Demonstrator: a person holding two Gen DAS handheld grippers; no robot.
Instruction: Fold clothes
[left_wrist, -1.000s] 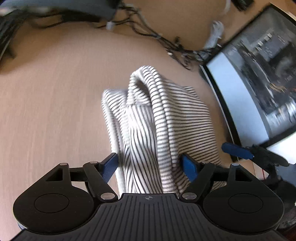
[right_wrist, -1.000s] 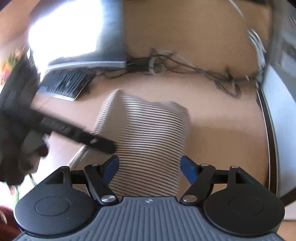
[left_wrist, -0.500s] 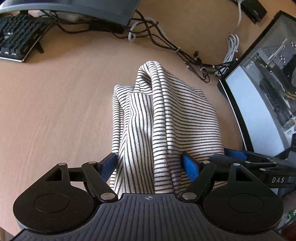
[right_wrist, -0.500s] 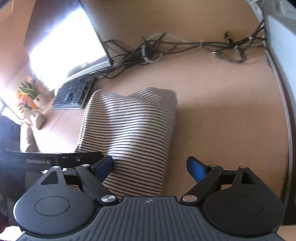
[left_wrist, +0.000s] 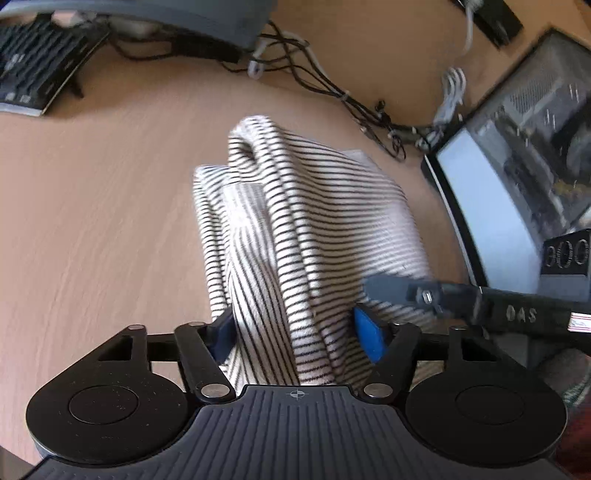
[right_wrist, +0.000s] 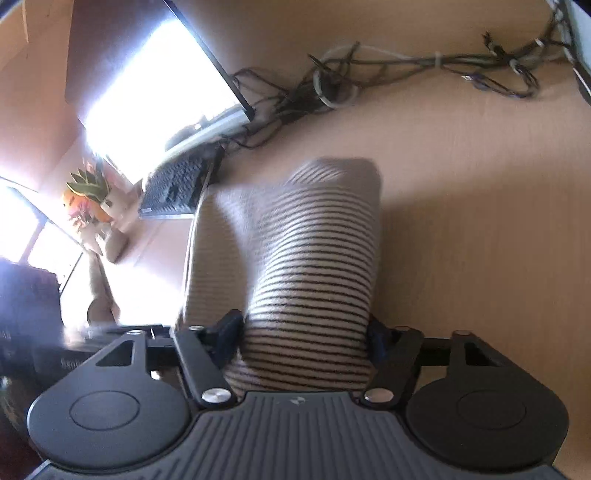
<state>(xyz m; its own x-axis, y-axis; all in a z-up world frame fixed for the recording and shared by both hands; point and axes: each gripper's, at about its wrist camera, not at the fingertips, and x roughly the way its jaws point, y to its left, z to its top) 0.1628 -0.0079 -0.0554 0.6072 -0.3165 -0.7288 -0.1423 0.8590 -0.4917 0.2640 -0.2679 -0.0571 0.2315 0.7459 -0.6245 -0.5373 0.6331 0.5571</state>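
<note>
Your wooden surface (left_wrist: 92, 229) spreads pale and faintly grained ahead of both tools, and on it lies the striped garment (left_wrist: 303, 229), a soft knit in white with thin dark stripes, bunched into thick rolled folds. From your left tool (left_wrist: 295, 334) you see it running away from the jaws in several ridges, with a looped fold at the far end; the blue pads sit against the cloth on both sides, so this tool is gripping the garment. Only this view shows your right tool's dark arm reaching in from the right, across the cloth just beyond the right pad, and the glass-sided computer case (left_wrist: 524, 155) further right. Your right tool (right_wrist: 304, 338) sees something else: one smooth, rounded hump of the striped garment (right_wrist: 314, 266) rising straight ahead, pinched between its fingers, so it too is clamped on the cloth. This view alone gives you the bright monitor (right_wrist: 155, 96) off to the upper left and a potted plant (right_wrist: 86, 195) beyond the left finger. Both views catch the black keyboard (left_wrist: 33, 77) to the far left and a tangle of cables (right_wrist: 424, 70) along the back; edges are motion-blurred.
</note>
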